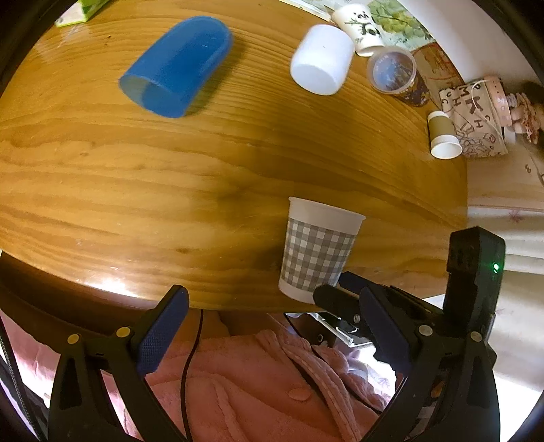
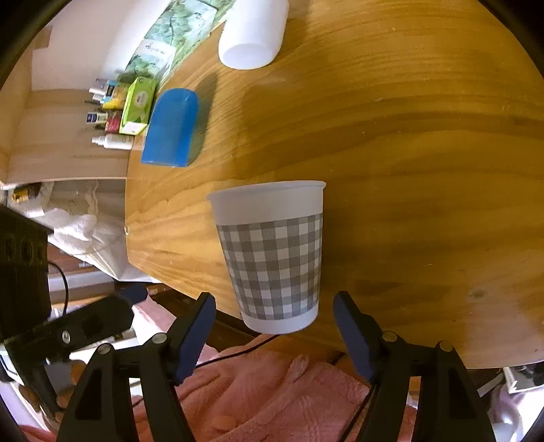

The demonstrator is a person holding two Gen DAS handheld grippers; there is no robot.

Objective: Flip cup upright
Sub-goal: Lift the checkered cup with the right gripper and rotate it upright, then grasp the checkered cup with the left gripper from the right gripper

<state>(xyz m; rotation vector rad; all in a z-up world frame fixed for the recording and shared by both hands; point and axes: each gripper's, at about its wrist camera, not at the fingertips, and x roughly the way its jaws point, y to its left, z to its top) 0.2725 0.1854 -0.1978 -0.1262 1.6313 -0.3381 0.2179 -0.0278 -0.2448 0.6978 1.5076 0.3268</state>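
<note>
Your right tool [image 2: 273, 335] is spread wide, gripping nothing, its fingers flanking the checked cup [image 2: 273, 255], which stands near the worktop [image 2: 425, 170] edge. Left tool [image 1: 272, 326] likewise released. Judged step: final release; next, draw the right tool back without nudging the cup

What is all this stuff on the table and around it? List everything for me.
Gingham cup: 1, grey-white check, upright at near table edge.
Blue cup: 1, blue, lying on its side, far left.
White cup: 1, plain white, on its side, far middle.
Panda cup: 1, white with panda, far edge.
Printed cup: 1, dark print, on its side.
Brown cup: 1, olive-brown, on its side, right edge.
Green box: 1, by blue cup.
Table: 1, wood.
Pink robe: 1, below.
Left hand-held gripper: 1, black-blue, open.
Right hand-held gripper: 1, open, at gingham cup.
</note>
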